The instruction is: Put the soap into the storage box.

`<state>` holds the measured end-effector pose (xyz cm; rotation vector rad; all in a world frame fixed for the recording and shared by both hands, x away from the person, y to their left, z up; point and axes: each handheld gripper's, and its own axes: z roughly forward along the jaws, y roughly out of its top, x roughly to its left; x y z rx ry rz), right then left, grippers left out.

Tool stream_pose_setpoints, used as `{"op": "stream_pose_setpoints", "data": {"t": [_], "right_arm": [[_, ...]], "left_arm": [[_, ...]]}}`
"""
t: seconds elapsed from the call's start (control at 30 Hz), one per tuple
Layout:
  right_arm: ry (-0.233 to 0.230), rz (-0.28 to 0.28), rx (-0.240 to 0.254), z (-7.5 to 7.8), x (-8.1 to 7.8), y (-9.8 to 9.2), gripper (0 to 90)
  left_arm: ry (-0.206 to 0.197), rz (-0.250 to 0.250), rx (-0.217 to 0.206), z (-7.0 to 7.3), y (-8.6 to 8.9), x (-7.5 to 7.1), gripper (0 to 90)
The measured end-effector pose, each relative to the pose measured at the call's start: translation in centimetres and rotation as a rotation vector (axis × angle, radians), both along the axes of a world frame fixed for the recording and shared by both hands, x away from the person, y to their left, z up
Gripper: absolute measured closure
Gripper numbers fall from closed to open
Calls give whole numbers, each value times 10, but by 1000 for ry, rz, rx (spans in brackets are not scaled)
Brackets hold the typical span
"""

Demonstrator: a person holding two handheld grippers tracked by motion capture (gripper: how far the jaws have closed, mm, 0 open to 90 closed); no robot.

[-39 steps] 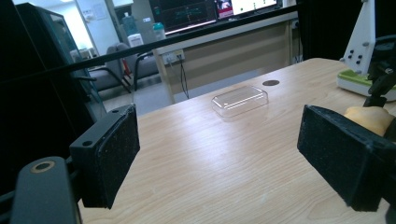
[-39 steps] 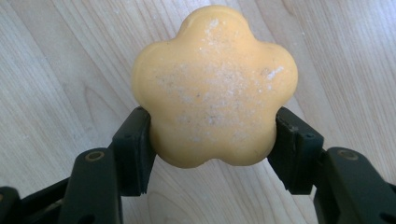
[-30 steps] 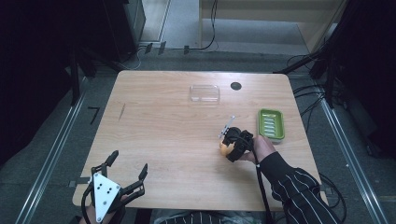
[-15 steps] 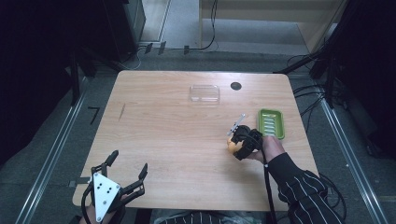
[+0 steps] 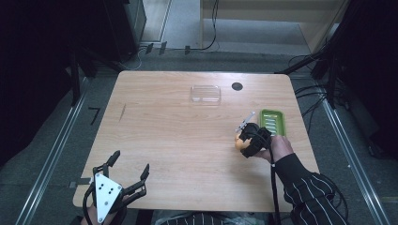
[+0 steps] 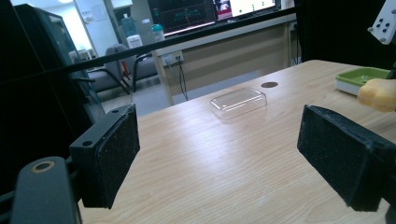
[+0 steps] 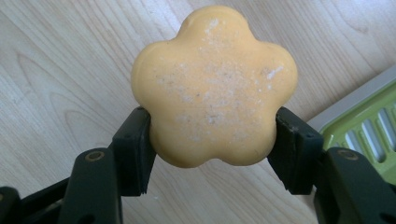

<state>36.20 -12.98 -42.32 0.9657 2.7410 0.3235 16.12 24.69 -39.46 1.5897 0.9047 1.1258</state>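
Note:
An orange flower-shaped soap is clamped between the two black jaws of my right gripper, held above the wooden table. From above, the right gripper with the soap hovers just left of a green slotted soap dish. The dish's corner lies at the right edge of the right gripper view. My left gripper rests at the table's near left edge, jaws wide apart and empty. In the left gripper view its pads frame bare table, with the soap far right.
A clear plastic lid lies upside-down at the back middle of the table; it also appears as the lid ahead of the left gripper. A small dark round hole is beside it. Dark racks and cables surround the table.
My right gripper has carried the soap rightward and slightly up, closer to the green dish. The left gripper has stayed where it was.

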Motion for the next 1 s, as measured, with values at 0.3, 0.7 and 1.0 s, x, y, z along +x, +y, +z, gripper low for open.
{"op": "stream_pose_setpoints", "data": {"t": [0.3, 0.7, 1.0], "right_arm": [[-19, -47, -5, 4, 3, -14, 401], [-50, -111, 4, 12, 15, -28, 401], [-62, -154, -1, 12, 22, -32, 400]], "left_arm": [[1, -13, 6, 0, -2, 2, 130], [2, -7, 2, -1, 0, 2, 130], [4, -4, 2, 0, 0, 1, 130]]}}
